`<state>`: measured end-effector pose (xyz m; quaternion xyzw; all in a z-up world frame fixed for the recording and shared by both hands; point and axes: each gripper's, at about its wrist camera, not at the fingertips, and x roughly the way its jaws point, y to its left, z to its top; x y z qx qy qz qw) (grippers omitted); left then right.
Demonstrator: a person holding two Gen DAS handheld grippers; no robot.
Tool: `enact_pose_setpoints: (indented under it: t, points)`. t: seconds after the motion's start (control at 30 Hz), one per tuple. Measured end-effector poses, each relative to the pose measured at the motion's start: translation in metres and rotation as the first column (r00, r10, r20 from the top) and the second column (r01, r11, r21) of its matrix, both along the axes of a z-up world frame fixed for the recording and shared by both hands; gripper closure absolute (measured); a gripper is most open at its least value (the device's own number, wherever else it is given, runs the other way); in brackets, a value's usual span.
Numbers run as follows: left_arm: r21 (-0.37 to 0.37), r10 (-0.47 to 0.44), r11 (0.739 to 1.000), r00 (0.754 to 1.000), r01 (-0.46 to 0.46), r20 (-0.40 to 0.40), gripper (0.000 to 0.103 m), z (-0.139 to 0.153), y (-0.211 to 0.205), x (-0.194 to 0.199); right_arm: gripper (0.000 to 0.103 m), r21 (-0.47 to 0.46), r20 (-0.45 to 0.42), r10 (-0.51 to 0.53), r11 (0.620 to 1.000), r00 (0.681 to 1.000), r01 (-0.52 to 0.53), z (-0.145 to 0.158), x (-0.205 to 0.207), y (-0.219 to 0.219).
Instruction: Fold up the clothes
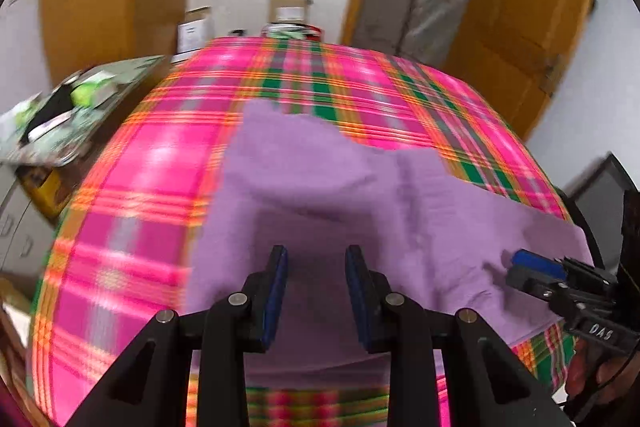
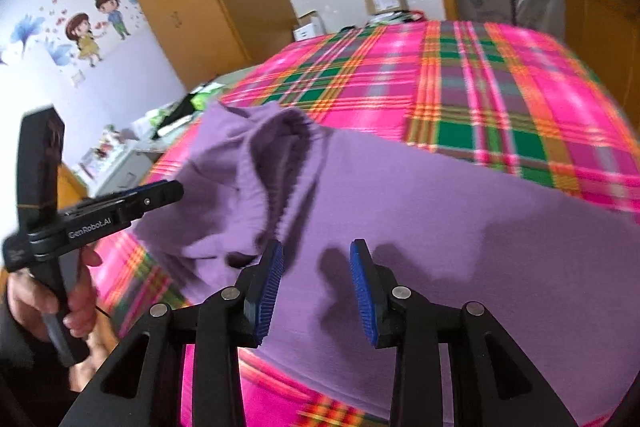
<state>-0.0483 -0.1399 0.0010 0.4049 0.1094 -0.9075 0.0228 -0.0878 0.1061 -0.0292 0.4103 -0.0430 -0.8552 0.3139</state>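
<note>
Your left gripper (image 1: pixel 316 291) hangs over the purple garment (image 1: pixel 340 195) with its fingers parted and nothing between them. Your right gripper (image 2: pixel 316 291) is likewise parted and empty. The garment lies on the plaid blanket (image 2: pixel 500 99), bunched up at its left end.

Open plaid bedspread (image 2: pixel 500 95) is lying clear beyond the purple garment (image 2: pixel 440 219); boxes (image 2: pixel 384 1) and bedside clutter (image 1: pixel 68 107) are crowding the edges
</note>
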Motion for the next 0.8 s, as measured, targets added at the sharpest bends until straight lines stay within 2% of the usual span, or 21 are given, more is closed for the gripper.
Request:
enact_pose_setpoints:
  t: [0.13, 0.27, 0.37, 0.47, 0.73, 0.77, 0.8]
  points:
    - [0.017, 0.09, 0.996, 0.996, -0.09, 0.025, 0.073, -0.011, -0.036, 0.015, 0.067, -0.102, 0.07, 0.038, 0.994, 0.997, -0.031, -0.001, -0.008, -0.008]
    - [0.054, 0.118, 0.991, 0.991, -0.121, 0.059, 0.073, -0.025, -0.056, 0.022, 0.067, -0.151, 0.134, 0.061, 0.988, 0.989, -0.041, -0.005, -0.016, -0.016]
    - [0.083, 0.113, 0.989, 0.992, -0.118, 0.063, 0.073, -0.031, -0.06, 0.023, 0.067, -0.157, 0.209, 0.069, 0.987, 0.975, -0.036, -0.015, -0.023, -0.023]
    - [0.105, 0.093, 0.99, 0.994, -0.099, 0.058, 0.073, -0.034, -0.063, 0.023, 0.067, -0.203, 0.266, 0.078, 0.979, 0.961, -0.023, -0.021, -0.025, -0.023]
    - [0.115, 0.052, 0.992, 0.998, -0.056, 0.034, 0.071, -0.036, -0.062, 0.024, 0.067, -0.27, 0.345, 0.125, 0.962, 0.93, -0.029, -0.03, -0.031, -0.034]
    - [0.117, 0.052, 0.992, 0.998, -0.056, 0.033, 0.072, -0.036, -0.062, 0.025, 0.076, -0.28, 0.343, 0.127, 0.959, 0.931, -0.028, -0.029, -0.033, -0.035]
    - [0.123, 0.048, 0.991, 0.998, -0.052, 0.034, 0.083, -0.036, -0.064, 0.024, 0.08, -0.296, 0.336, 0.133, 0.955, 0.932, -0.029, -0.028, -0.034, -0.034]
